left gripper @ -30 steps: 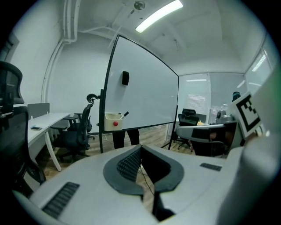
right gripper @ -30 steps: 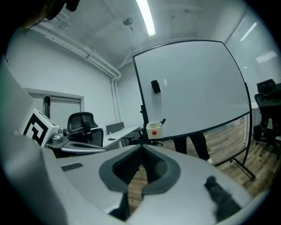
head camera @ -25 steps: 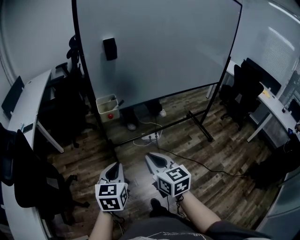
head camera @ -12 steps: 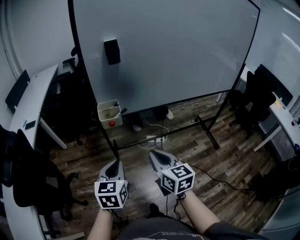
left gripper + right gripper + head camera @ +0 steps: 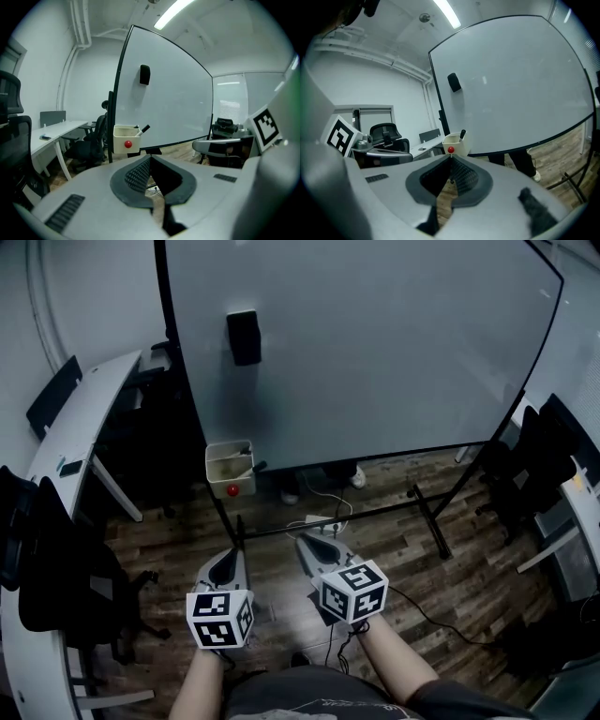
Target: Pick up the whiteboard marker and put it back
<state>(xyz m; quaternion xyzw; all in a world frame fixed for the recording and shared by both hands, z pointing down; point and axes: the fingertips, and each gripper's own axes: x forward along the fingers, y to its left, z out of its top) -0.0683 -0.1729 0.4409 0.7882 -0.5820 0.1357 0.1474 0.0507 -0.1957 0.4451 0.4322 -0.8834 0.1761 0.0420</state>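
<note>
A black whiteboard marker (image 5: 255, 467) stands tilted in a small beige holder box (image 5: 231, 468) with a red dot, fixed at the lower left edge of the big whiteboard (image 5: 375, 343). A black eraser (image 5: 244, 337) sticks to the board above it. My left gripper (image 5: 228, 563) and right gripper (image 5: 305, 542) are side by side over the wooden floor, short of the board, both shut and empty. The left gripper view shows the box (image 5: 125, 138) and marker (image 5: 143, 129) beyond the closed left gripper (image 5: 149, 158). In the right gripper view the marker (image 5: 462, 135) rises just above the right gripper (image 5: 451, 158).
The whiteboard's stand has a low crossbar and a foot (image 5: 431, 512) on the floor. A power strip with cables (image 5: 323, 519) lies under it. A long white desk (image 5: 66, 437) and dark chairs (image 5: 56, 559) are at the left, more chairs (image 5: 539, 465) at the right. Someone's shoes (image 5: 356, 479) show behind the board.
The whiteboard and the holder box have come closer and shifted right in the head view. Both grippers have advanced toward the board, still shut and empty.
</note>
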